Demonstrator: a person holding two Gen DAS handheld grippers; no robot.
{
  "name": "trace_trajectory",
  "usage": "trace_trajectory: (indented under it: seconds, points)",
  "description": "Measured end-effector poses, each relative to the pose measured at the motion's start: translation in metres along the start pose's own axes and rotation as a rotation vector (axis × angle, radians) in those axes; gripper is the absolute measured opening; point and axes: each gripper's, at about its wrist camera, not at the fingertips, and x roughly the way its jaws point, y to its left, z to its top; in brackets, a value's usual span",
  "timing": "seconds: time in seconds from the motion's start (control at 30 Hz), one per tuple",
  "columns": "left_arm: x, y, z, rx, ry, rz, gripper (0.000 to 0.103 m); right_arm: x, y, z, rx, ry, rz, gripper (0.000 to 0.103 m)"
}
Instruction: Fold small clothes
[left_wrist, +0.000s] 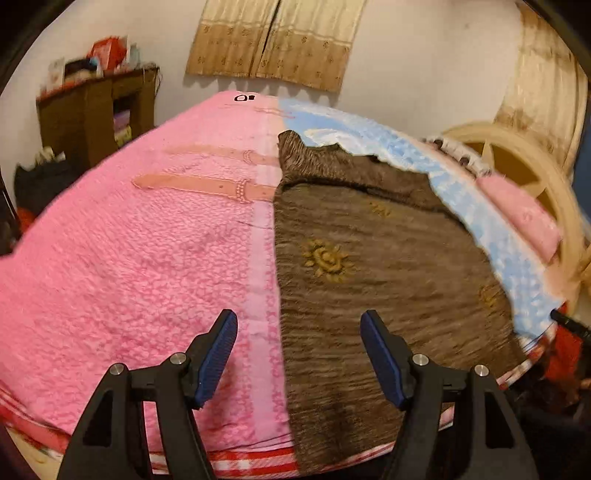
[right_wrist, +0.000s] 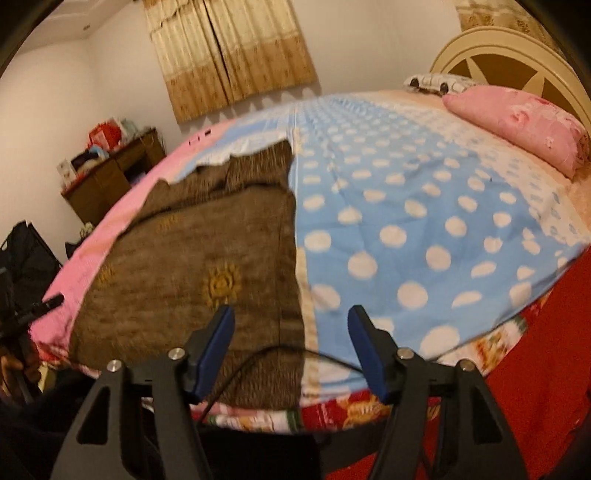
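A brown knitted garment (left_wrist: 373, 266) with yellow flower motifs lies spread flat on the bed, its near hem at the bed's front edge. It also shows in the right wrist view (right_wrist: 199, 266). My left gripper (left_wrist: 299, 321) is open and empty, above the garment's left edge where it meets the pink towel (left_wrist: 140, 258). My right gripper (right_wrist: 291, 317) is open and empty, above the garment's right edge where it meets the blue polka-dot cloth (right_wrist: 424, 229). The tip of the left gripper shows at the left edge of the right wrist view (right_wrist: 48, 302).
A pink pillow (right_wrist: 517, 125) and a cream headboard (right_wrist: 517, 55) are at the bed's right end. A wooden shelf (left_wrist: 96, 114) with clutter stands by the far wall. A black cable (right_wrist: 258, 354) hangs across the near bed edge. Curtains (left_wrist: 273, 40) hang behind.
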Motion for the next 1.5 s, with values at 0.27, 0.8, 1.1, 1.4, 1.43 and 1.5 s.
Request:
trace_trajectory:
  seconds: [0.27,0.8,1.1,1.4,1.43,1.5]
  points:
    - [0.029,-0.001,-0.028,-0.036,0.081,-0.02,0.07,0.025,-0.008,-0.02,0.022,0.091,0.0,0.067]
    - [0.016,-0.014,-0.049,-0.013,0.112,-0.127,0.07,-0.009,-0.005,-0.008,0.029,-0.003,-0.001,0.054]
    - [0.001,0.018,-0.035,-0.064,0.074,-0.096,0.07,-0.281,-0.053,0.048,0.208,-0.759,-0.338,0.071]
    - [-0.011,0.009,-0.023,-0.018,0.038,-0.064,0.07,-0.261,-0.032,0.039,-0.009,-0.601,-0.495,0.071]
    - [-0.016,0.013,-0.02,-0.049,0.025,-0.074,0.07,-0.251,-0.03,0.031,-0.025,-0.625,-0.49,0.071]
    - [-0.025,0.025,-0.013,-0.096,-0.001,-0.08,0.07,-0.248,-0.034,0.019,-0.008,-0.7,-0.491,0.071]
